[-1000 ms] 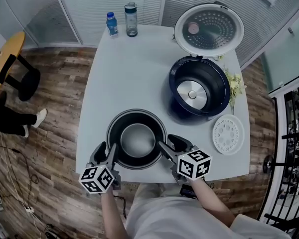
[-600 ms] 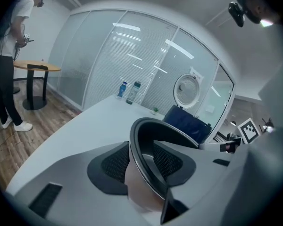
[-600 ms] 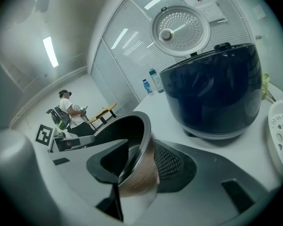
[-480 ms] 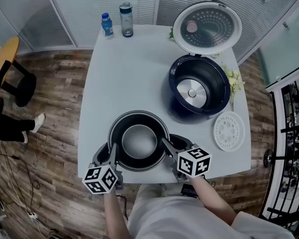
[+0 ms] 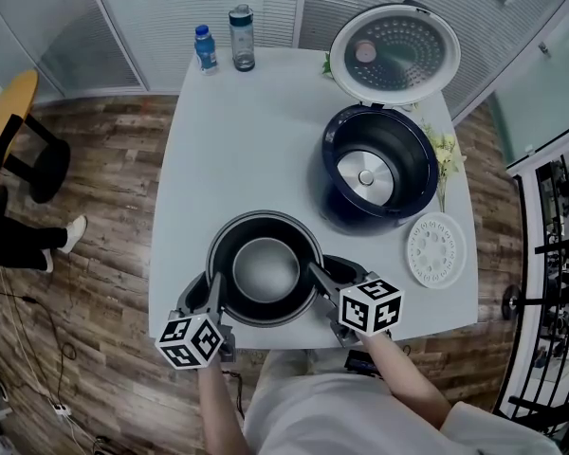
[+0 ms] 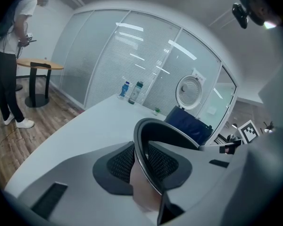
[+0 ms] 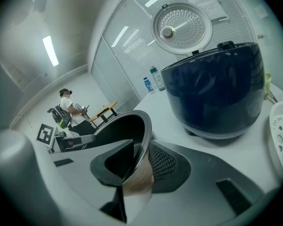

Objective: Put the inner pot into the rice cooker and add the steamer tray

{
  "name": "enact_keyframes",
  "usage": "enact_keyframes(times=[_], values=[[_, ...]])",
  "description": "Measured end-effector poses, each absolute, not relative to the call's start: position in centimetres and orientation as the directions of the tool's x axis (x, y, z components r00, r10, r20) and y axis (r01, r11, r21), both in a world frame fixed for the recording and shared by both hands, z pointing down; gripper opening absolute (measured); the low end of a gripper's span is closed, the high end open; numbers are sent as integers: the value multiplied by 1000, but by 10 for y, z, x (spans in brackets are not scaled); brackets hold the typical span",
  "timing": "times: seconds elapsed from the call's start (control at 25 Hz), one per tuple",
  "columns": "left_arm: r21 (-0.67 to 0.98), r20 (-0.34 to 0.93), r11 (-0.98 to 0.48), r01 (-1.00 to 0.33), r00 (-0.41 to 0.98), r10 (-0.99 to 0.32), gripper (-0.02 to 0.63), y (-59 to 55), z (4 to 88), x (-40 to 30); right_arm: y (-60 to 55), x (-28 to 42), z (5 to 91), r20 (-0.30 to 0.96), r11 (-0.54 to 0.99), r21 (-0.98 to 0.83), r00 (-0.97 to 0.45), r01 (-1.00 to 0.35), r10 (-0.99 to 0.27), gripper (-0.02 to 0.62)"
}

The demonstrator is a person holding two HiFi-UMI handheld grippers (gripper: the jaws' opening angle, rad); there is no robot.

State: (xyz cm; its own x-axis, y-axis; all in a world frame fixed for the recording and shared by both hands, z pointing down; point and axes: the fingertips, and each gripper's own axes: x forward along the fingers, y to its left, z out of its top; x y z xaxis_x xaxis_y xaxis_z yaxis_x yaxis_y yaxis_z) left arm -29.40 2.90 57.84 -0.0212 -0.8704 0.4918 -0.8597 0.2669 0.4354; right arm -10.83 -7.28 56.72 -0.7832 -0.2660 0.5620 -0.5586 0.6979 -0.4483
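The inner pot (image 5: 264, 268) is a round, dark bowl with a thin flared rim and a duller grey floor. It sits in the lower middle of the head view, close to the lower edge of the pale table (image 5: 237, 150). The left gripper (image 5: 211, 297) reaches in from the lower left and the right gripper (image 5: 321, 284) from the lower right, both tilted downward, the forearms meeting at the bottom of the frame. Both sets of jaws have just been closing. In each gripper view the pot's wall stands between the meshed pads, which press on it just under the rim, one pad inside and one outside. Up and to the right the navy rice cooker (image 5: 377, 173) stands open, its lid (image 5: 394, 53) raised. The white steamer tray (image 5: 435, 251) lies at its lower right by the table's edge. Bare tabletop runs from the pot up to two bottles (image 5: 242, 37) at the upper left.
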Motion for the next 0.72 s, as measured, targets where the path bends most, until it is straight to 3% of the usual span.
enact_keyframes(times=[0.72], values=[[446,426,265,-855,-58,-903,78,25,545,-291,-77,-102,528,476,721,-444,-822,-531,-312,91]])
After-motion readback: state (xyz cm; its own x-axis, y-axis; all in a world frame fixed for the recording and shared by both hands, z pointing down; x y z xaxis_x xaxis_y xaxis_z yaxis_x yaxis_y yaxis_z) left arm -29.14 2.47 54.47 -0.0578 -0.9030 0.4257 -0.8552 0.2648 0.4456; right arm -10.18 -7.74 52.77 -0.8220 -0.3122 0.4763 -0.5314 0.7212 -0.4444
